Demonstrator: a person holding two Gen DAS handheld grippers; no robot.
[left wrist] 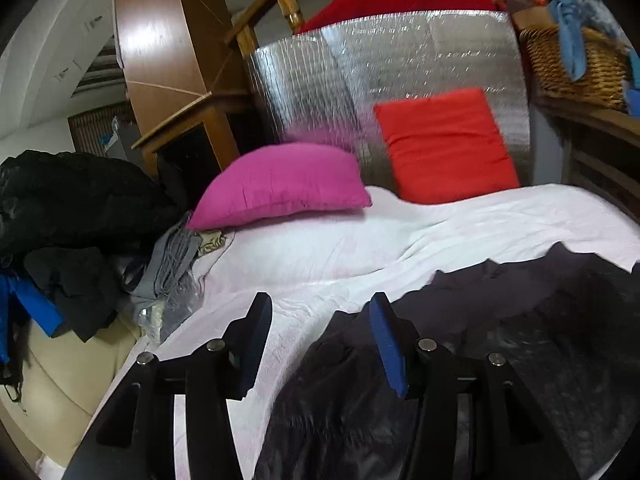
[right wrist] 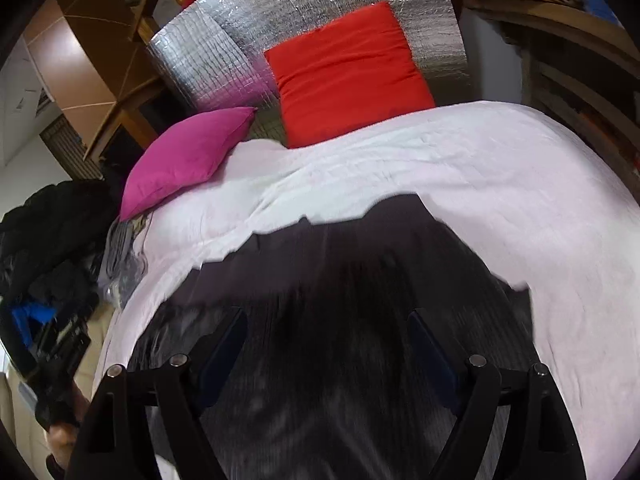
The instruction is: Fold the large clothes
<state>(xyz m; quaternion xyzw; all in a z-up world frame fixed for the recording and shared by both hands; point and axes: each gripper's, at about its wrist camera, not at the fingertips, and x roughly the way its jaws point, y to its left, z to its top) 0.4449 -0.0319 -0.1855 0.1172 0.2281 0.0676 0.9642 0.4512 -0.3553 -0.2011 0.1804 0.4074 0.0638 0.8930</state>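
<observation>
A large dark garment (left wrist: 500, 340) lies spread on the white bed sheet (left wrist: 320, 248); it also shows in the right wrist view (right wrist: 340, 280). My left gripper (left wrist: 320, 320) is open and empty above the garment's left edge, with one finger over the sheet and one over the cloth. My right gripper (right wrist: 326, 332) is open wide and empty above the middle of the garment. The left gripper and the hand holding it show at the left edge of the right wrist view (right wrist: 56, 360).
A pink pillow (left wrist: 280, 184) and a red pillow (left wrist: 448, 144) lie at the head of the bed against a silver foil panel (left wrist: 380, 64). A pile of dark and grey clothes (left wrist: 80, 220) sits at the left. A wicker basket (left wrist: 576, 64) stands at the back right.
</observation>
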